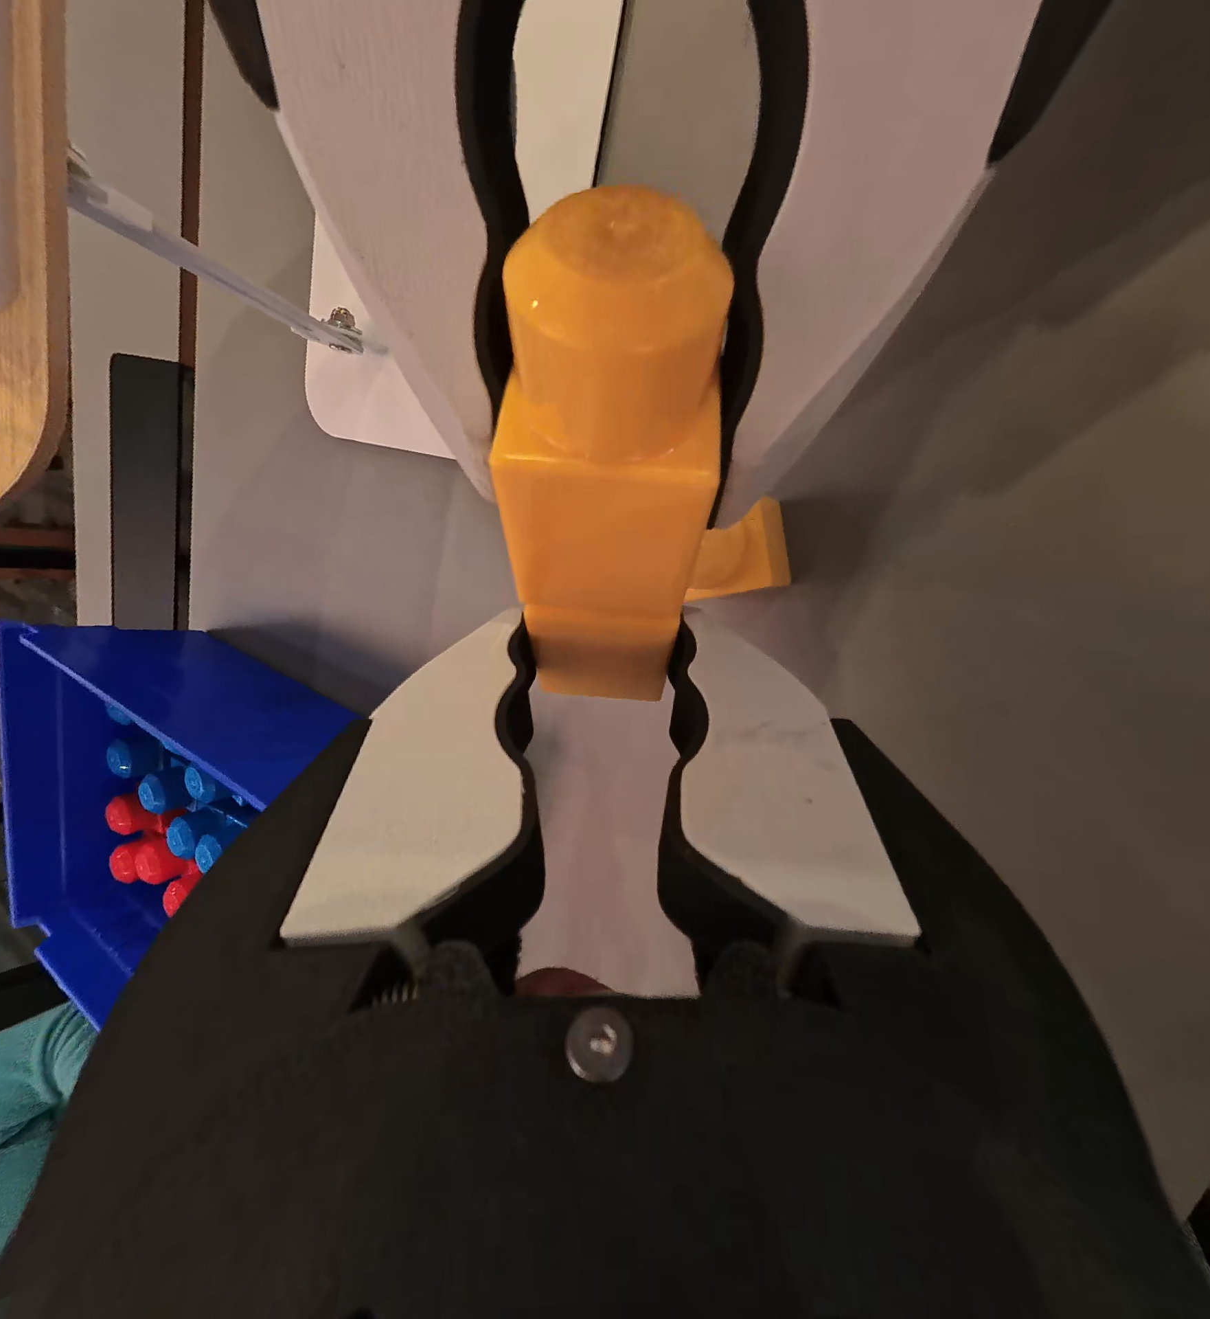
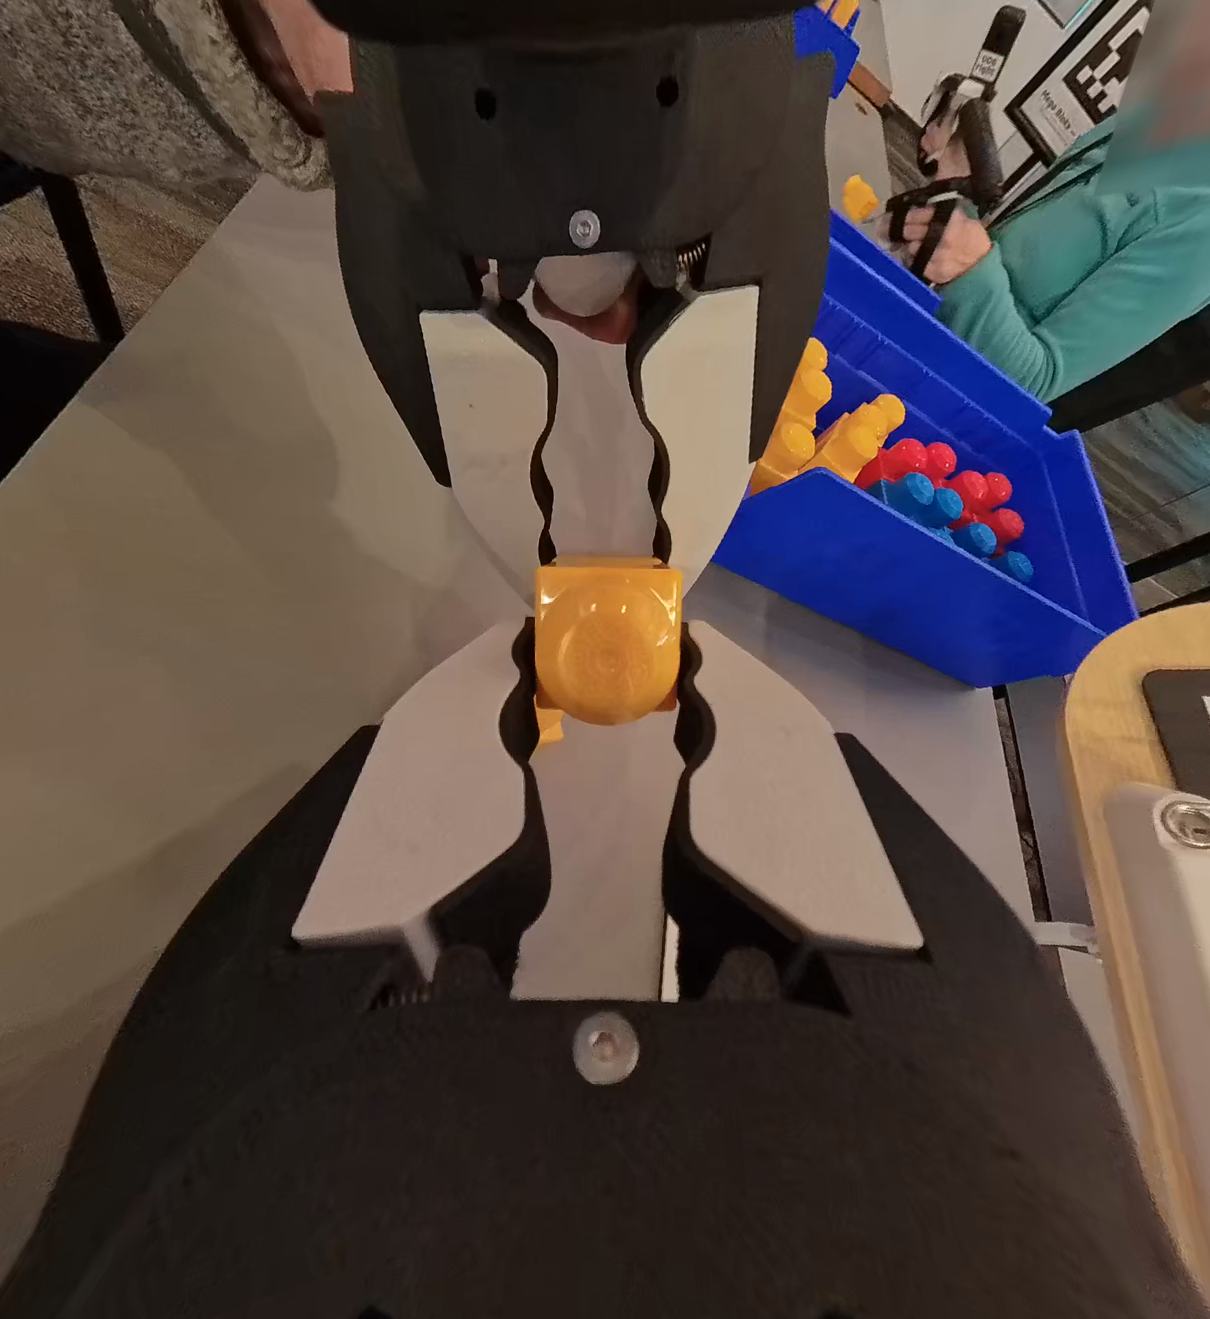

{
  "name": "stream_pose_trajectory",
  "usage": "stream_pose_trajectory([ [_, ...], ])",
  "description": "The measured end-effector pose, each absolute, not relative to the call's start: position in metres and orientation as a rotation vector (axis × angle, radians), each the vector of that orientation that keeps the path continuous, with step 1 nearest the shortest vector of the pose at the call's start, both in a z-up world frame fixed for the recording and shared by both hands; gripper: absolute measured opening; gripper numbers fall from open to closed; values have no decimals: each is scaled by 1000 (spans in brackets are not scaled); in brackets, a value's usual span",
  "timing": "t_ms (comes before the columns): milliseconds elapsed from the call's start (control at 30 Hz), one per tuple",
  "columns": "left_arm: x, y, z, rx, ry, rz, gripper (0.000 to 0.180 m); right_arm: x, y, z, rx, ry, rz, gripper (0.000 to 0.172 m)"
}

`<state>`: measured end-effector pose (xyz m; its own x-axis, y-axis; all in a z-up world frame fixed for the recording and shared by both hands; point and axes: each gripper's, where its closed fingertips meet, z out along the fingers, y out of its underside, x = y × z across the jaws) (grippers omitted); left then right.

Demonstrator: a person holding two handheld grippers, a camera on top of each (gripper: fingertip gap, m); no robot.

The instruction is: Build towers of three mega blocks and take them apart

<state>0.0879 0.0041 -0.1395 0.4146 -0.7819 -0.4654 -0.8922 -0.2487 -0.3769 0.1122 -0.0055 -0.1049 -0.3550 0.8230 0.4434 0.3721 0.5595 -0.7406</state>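
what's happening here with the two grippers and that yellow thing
Two hand-held grippers face each other over a pale table, both clamped on a stack of yellow mega blocks. The left gripper pinches one end, the right gripper the other. A blue bin of yellow, red and blue blocks sits alongside.
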Motion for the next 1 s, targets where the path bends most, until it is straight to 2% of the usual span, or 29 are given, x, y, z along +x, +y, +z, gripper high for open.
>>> stream_pose_trajectory([
  [367,93,0,-136,-2062,1427,149,35,115,-9,-105,-919,-1962,701,37],
  [1000,92,2,-123,-2024,1393,244,35,115,-2,-104,-958,-1918,746,37],
])
